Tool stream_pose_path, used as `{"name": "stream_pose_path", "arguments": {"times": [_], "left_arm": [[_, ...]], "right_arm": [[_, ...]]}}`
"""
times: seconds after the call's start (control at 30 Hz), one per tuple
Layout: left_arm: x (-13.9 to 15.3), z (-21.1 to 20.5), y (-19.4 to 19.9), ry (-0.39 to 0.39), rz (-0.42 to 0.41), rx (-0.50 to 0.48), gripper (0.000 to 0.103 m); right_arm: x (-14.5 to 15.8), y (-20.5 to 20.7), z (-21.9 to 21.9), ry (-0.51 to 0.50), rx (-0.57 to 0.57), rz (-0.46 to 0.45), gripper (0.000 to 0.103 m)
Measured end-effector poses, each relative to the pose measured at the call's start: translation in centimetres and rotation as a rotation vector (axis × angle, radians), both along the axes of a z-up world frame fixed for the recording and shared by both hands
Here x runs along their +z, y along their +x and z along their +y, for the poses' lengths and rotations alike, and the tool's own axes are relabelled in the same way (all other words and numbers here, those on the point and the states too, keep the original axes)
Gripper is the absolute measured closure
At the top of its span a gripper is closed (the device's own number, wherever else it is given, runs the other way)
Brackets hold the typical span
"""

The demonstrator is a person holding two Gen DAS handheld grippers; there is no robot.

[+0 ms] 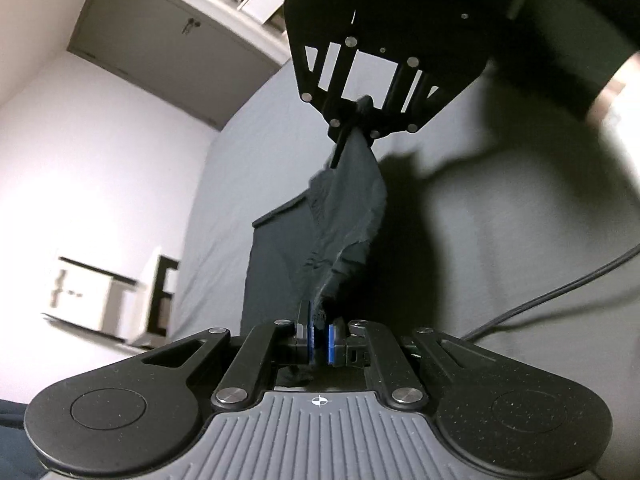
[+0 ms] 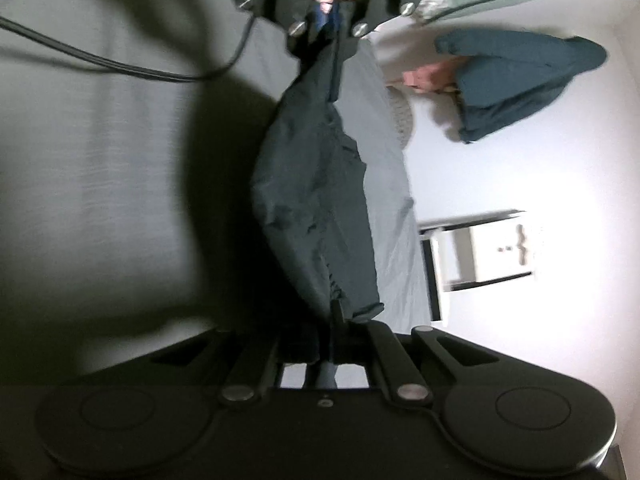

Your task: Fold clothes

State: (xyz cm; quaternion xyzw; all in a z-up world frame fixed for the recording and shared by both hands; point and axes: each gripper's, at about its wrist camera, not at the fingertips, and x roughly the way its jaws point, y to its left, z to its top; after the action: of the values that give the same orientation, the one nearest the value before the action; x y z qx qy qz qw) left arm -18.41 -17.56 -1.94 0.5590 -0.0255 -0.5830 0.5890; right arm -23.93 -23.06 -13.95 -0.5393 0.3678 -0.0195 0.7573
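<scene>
A grey sheeted bed [image 1: 500, 208] lies beneath a dark garment [image 1: 340, 216] stretched in the air above it. The left hand-held gripper [image 1: 319, 338] and right hand-held gripper [image 2: 334, 320] each pinch one end closed. The cloth looks light, limp and thin, best held at hemmed corners.

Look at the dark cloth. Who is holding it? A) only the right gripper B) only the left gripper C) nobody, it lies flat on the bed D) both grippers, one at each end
D: the dark cloth hangs stretched between the left gripper, shut on its near end, and the right gripper, pinching its far end, above the gray sheet.
</scene>
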Motion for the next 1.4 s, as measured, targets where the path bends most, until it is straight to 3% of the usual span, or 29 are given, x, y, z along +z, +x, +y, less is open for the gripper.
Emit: {"name": "stream_pose_path", "arguments": {"times": [0.13, 0.23, 0.4, 0.5, 0.67, 0.87, 1.17, 1.27, 1.33, 1.4], "left_arm": [[1.6, 0.9, -0.5, 0.056, 0.147, -0.034, 0.098], [1.5, 0.8, -0.1, 0.064, 0.164, -0.04, 0.098], [1.9, -1.2, 3.6, 0.012, 0.195, 0.055, 0.097], [2.1, -2.0, 6.1, 0.001, 0.254, 0.124, 0.097], [1.9, -2.9, 9.3, 0.029, 0.374, 0.214, 0.097], [-0.5, -5.0, 13.4, 0.071, 0.455, 0.316, 0.097], [-4.5, -7.3, 16.7, 0.144, 0.555, 0.491, 0.091], [-4.9, -7.4, 17.0, 0.138, 0.568, 0.534, 0.073], [-4.9, -7.5, 17.5, 0.115, 0.573, 0.562, 0.033], [-4.7, -7.1, 17.6, 0.083, 0.572, 0.583, 0.009]], "right_arm": [[2.4, -1.1, -0.2, 0.116, 0.009, 0.088, 0.099], [4.2, -1.5, -0.7, 0.21, 0.013, 0.151, 0.099], [7.2, -0.9, -2.4, 0.377, 0.007, 0.252, 0.099], [9.1, 1.8, -5.2, 0.514, -0.008, 0.322, 0.099], [10.4, 5.2, -8.8, 0.649, -0.017, 0.44, 0.099], [9.7, 10.2, -12.9, 0.766, -0.05, 0.543, 0.098], [5.8, 15.8, -17.1, 0.944, -0.227, 0.622, 0.096], [5.0, 16.0, -17.7, 0.954, -0.251, 0.586, 0.092], [4.6, 15.9, -18.4, 0.991, -0.27, 0.578, 0.089], [4.5, 15.5, -19.4, 1.036, -0.292, 0.56, 0.087]]}}
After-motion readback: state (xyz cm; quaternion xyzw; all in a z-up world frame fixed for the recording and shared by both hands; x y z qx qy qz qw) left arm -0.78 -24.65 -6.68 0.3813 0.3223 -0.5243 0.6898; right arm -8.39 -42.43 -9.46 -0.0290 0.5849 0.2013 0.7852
